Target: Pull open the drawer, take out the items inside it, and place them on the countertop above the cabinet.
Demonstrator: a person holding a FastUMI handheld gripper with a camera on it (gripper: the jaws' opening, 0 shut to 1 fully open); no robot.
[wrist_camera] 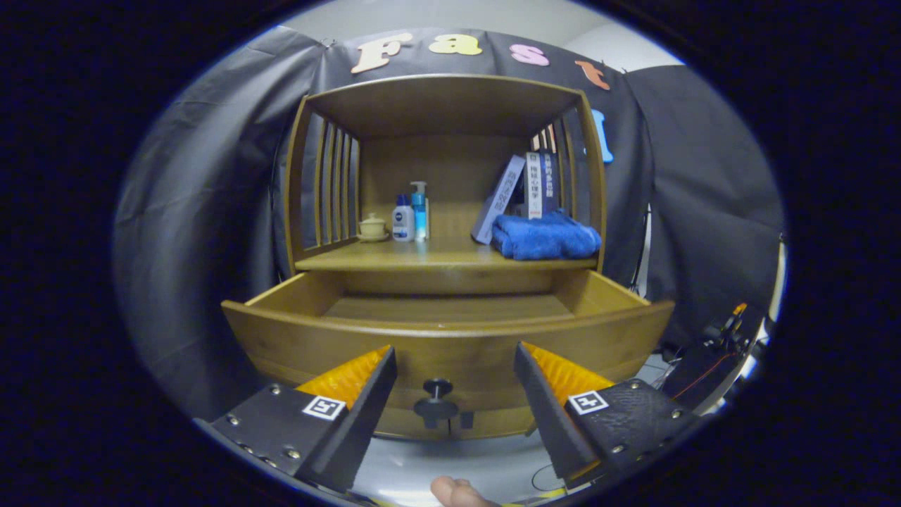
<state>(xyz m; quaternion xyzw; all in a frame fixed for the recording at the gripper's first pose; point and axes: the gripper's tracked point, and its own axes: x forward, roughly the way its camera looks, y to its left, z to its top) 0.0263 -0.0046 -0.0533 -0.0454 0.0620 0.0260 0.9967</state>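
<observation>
two fingers (391, 362) of gripper (454, 355) spread wide, holding nothing. knob (436, 401) sits between them on drawer (450, 338) front. drawer pulled open, inside looks bare. countertop (422, 257) above holds cup (372, 227), two bottles (410, 215), blue towel (545, 236), leaning books (521, 190). writing too small to read.

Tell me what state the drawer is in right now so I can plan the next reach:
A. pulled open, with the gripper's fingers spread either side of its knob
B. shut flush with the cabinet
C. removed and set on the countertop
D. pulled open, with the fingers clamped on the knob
A: the drawer stands out from the cabinet with its wooden floor showing, and the gripper is open, its fingers apart on either side of the knob without touching it.
</observation>
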